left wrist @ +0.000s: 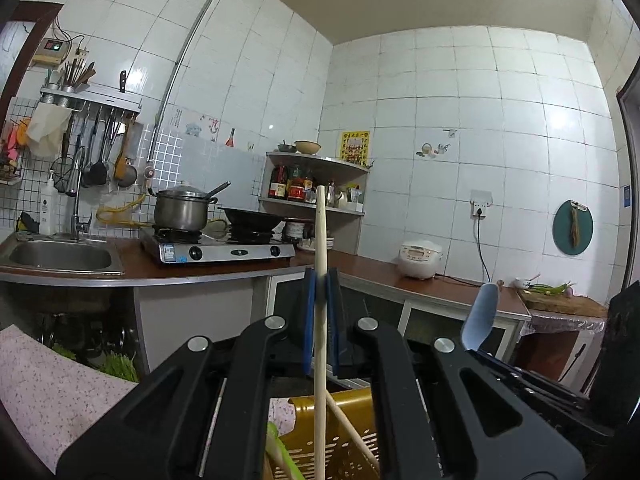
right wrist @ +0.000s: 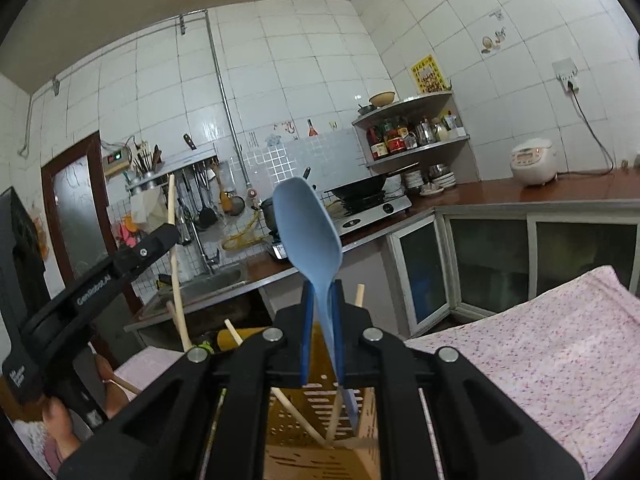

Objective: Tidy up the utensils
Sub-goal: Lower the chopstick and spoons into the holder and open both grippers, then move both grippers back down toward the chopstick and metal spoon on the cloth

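The left gripper [left wrist: 320,280] is seen with its blue-padded jaws pressed onto a long pale wooden stick [left wrist: 320,320], which is pinched partway along its length and held nearly upright. The stick's upper end rises above the jaws; its lower end drops into a mustard-yellow slotted plastic utensil holder [left wrist: 340,440] directly beneath the gripper. A second wooden stick [left wrist: 352,428] is leaned diagonally inside the holder, and a light green utensil [left wrist: 280,452] is seen at the holder's left edge.

The right gripper [right wrist: 321,292] is likewise clamped, its blue pads closed on the neck of a light blue plastic spoon [right wrist: 308,232]. The spoon's bowl is pointed up and tilted slightly left above the jaws, while its handle runs down into the same yellow holder [right wrist: 320,420] below. Several wooden chopsticks [right wrist: 296,412] are stood at angles inside the holder.

In the right wrist view, the left gripper is found to the left of the holder, its black body angled up and to the right, and it is gripped from below by a bare hand [right wrist: 60,428]. Both grippers are held just above the holder, close beside one another.

The holder is set on a pink speckled cloth surface [right wrist: 540,340]. Beyond the holder a brown kitchen counter [left wrist: 360,268] is seen, carrying a steel gas stove [left wrist: 220,248] and a white rice cooker [left wrist: 420,258].
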